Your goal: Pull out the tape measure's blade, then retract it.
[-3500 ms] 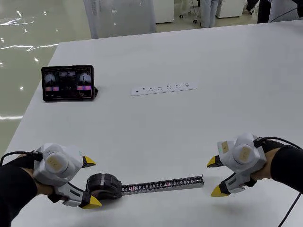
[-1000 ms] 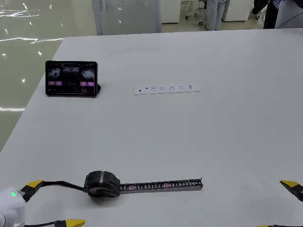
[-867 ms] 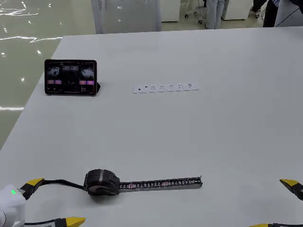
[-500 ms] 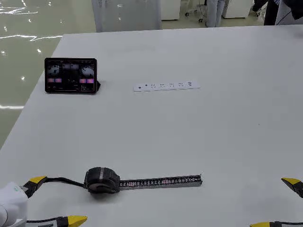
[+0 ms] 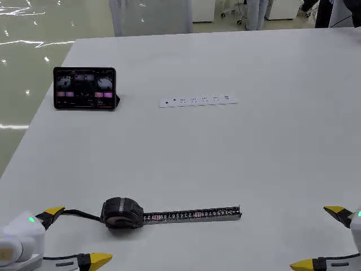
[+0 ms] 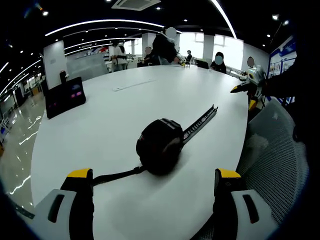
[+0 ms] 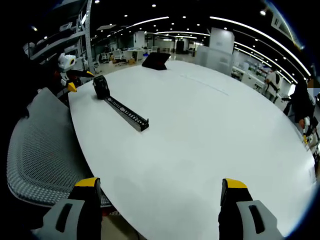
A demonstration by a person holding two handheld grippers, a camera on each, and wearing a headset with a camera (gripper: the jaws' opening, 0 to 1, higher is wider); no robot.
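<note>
A black tape measure lies on the white table near the front edge, its blade drawn out to the right and lying flat, a black strap trailing left. My left gripper stands open at the lower left, a short way behind the case, with nothing between its yellow-tipped fingers. My right gripper is open at the lower right, well clear of the blade's end hook. The left gripper view shows the case ahead between my jaws; the right gripper view shows the blade far off to the left.
A dark tablet stands at the table's far left. A white power strip lies beyond the middle. A grey mesh chair sits by the near edge. People stand in the background.
Both grippers have drawn back from the tape measure toward the near edge since 3.5 s ago. The tape measure and its drawn blade lie where they were. The head camera has shifted slightly.
</note>
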